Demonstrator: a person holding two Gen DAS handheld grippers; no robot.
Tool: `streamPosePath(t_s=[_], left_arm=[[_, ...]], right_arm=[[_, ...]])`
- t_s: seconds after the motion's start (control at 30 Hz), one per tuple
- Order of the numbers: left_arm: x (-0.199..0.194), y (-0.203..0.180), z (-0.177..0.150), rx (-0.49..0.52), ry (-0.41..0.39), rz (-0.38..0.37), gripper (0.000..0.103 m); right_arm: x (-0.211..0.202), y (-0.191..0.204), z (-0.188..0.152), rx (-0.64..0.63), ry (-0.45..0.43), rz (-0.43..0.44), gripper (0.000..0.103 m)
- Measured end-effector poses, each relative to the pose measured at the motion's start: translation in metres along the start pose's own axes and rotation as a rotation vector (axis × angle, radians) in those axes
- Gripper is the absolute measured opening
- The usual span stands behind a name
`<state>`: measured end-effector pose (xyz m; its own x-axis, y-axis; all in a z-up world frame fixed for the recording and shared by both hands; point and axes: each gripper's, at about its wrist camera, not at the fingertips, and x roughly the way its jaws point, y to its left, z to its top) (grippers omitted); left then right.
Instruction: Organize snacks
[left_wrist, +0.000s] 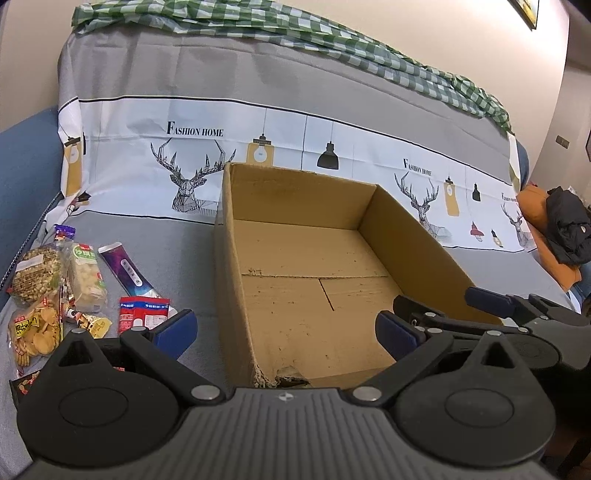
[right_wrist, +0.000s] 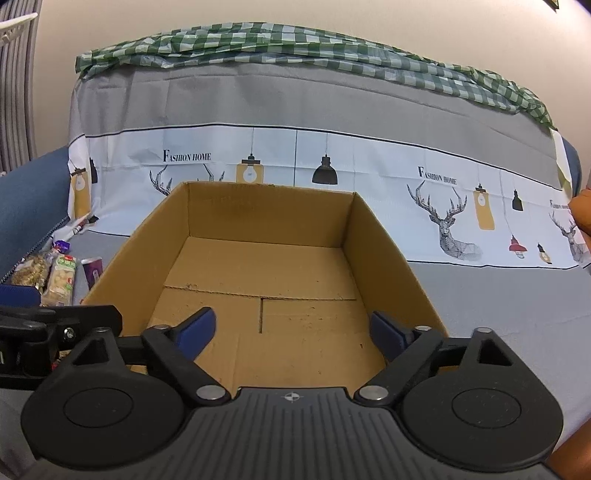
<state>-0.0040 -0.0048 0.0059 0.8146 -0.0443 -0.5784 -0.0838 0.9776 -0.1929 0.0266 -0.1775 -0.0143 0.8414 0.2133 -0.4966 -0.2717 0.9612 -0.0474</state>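
Note:
An open, empty cardboard box (left_wrist: 406, 236) stands on the grey sofa cover; it also shows in the right wrist view (right_wrist: 391, 266). Several snack packs lie left of it: a round seed cake (left_wrist: 35, 273), a green-labelled rice bar (left_wrist: 86, 275), a purple pack (left_wrist: 125, 269), a red and white pack (left_wrist: 142, 310) and a bag of yellow crackers (left_wrist: 35, 332). My left gripper (left_wrist: 286, 332) is open and empty over the box's near left corner. My right gripper (right_wrist: 293, 330) is open and empty over the box's near edge; it also shows in the left wrist view (left_wrist: 439, 306).
The sofa back (left_wrist: 258, 74) rises behind the box with a green checked cloth (left_wrist: 332, 37) on top. An orange cushion with a black jacket (left_wrist: 565, 229) lies at the far right. A blue armrest (left_wrist: 26, 166) stands at the left.

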Motion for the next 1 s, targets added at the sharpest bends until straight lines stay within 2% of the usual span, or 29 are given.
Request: streamPosePath(t_s=[0.07,0.43,0.47,0.6,0.67,0.7,0.77,0.8,0.93,1.0], left_arm=[[0.000,0.001,0.000,0.000,-0.002,-0.003,0.102],[-0.003,0.001,0.001,0.007,-0.015,-0.010,0.101],[-0.004,0.001,0.002,0.006,-0.018,-0.010,0.100],[-0.008,0.009,0.003,-0.008,-0.025,-0.003,0.095],[-0.012,0.015,0.004,-0.014,-0.026,-0.008,0.085],[-0.014,0.019,0.006,-0.018,-0.020,-0.017,0.083],[-0.017,0.030,0.010,-0.026,0.010,-0.064,0.068],[-0.018,0.035,0.015,-0.015,0.034,-0.095,0.066],[-0.025,0.056,0.036,0.116,0.099,-0.188,0.063],[-0.028,0.070,0.042,0.213,0.124,-0.227,0.063]], right_arm=[[-0.001,-0.001,0.000,-0.001,-0.006,0.007,0.083],[-0.002,-0.001,0.001,0.002,-0.012,0.013,0.079],[-0.002,0.000,0.001,0.006,0.003,0.013,0.079],[-0.003,0.006,0.004,0.018,-0.066,0.024,0.079],[-0.003,0.010,0.007,0.030,-0.068,0.037,0.079],[-0.003,0.014,0.009,0.028,-0.063,0.040,0.079],[-0.004,0.022,0.012,0.032,-0.060,0.056,0.079],[-0.005,0.026,0.014,0.040,-0.063,0.069,0.078],[-0.008,0.046,0.018,0.059,-0.084,0.115,0.074],[-0.009,0.059,0.021,0.063,-0.085,0.147,0.069]])
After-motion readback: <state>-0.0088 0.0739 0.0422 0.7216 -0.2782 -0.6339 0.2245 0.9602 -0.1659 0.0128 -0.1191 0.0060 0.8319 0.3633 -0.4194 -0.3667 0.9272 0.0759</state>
